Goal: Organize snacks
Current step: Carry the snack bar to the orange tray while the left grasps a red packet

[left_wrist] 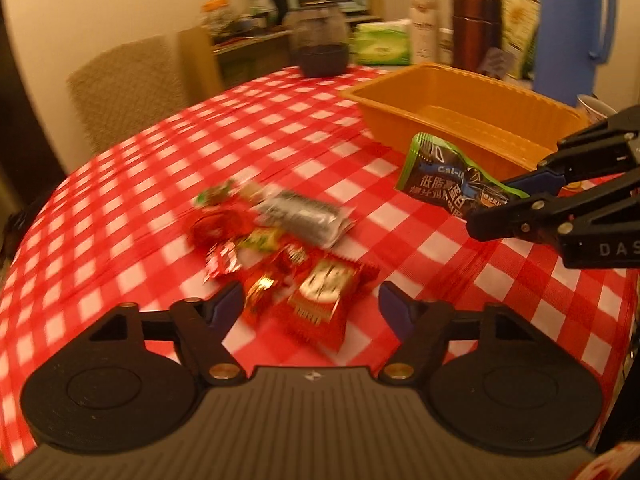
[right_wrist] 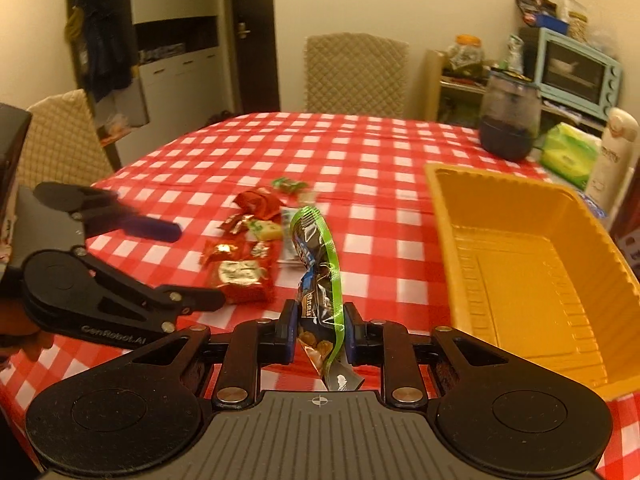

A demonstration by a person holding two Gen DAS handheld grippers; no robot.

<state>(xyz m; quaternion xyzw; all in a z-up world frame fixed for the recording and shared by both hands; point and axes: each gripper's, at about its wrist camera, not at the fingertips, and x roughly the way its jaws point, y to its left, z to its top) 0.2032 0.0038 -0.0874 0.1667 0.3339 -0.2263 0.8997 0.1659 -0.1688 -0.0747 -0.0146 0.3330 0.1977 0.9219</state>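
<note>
A pile of small snack packets (left_wrist: 256,236) lies on the red-checked tablecloth (left_wrist: 160,160). My left gripper (left_wrist: 310,304) is open, its fingers straddling a red packet (left_wrist: 324,300) without pressing on it. From the right wrist view the left gripper (right_wrist: 198,266) hovers at the near left of the pile (right_wrist: 248,240). My right gripper (right_wrist: 320,320) is shut on a black packet with a green edge (right_wrist: 320,264), lifted off the cloth. In the left wrist view that packet (left_wrist: 440,176) hangs from the right gripper (left_wrist: 496,204), just in front of the empty orange tray (left_wrist: 460,80).
The orange tray (right_wrist: 520,280) sits at the right. Behind it stand a dark jar (right_wrist: 508,120), a green tissue pack (right_wrist: 568,152), a white bottle (right_wrist: 612,152) and a blue pitcher (left_wrist: 572,24). Padded chairs (right_wrist: 356,72) line the table's far edges.
</note>
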